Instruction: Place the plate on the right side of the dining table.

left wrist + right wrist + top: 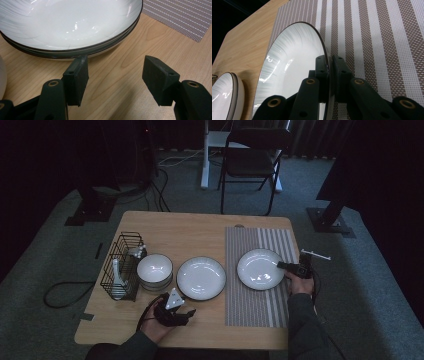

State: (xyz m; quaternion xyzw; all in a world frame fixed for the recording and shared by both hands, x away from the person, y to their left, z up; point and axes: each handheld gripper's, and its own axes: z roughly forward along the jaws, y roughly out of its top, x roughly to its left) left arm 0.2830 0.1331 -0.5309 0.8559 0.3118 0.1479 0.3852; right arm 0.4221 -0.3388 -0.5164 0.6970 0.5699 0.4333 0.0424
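Dim room with grey carpet; a light wooden tabletop (pixel 200 232) carries a striped woven placemat (pixel 257 307). On the placemat lies a white shallow plate with a dark rim (pixel 257 267). The right tool (pixel 285 265) is clamped on this plate's right rim. The left tool (pixel 187 314) rests near the tabletop's front edge, jaws apart, just before a stack of white dark-rimmed plates (pixel 201 277).

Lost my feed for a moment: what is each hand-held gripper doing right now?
Left hand-held gripper: open, holding nothing.
Right hand-held gripper: shut on the plate rim.
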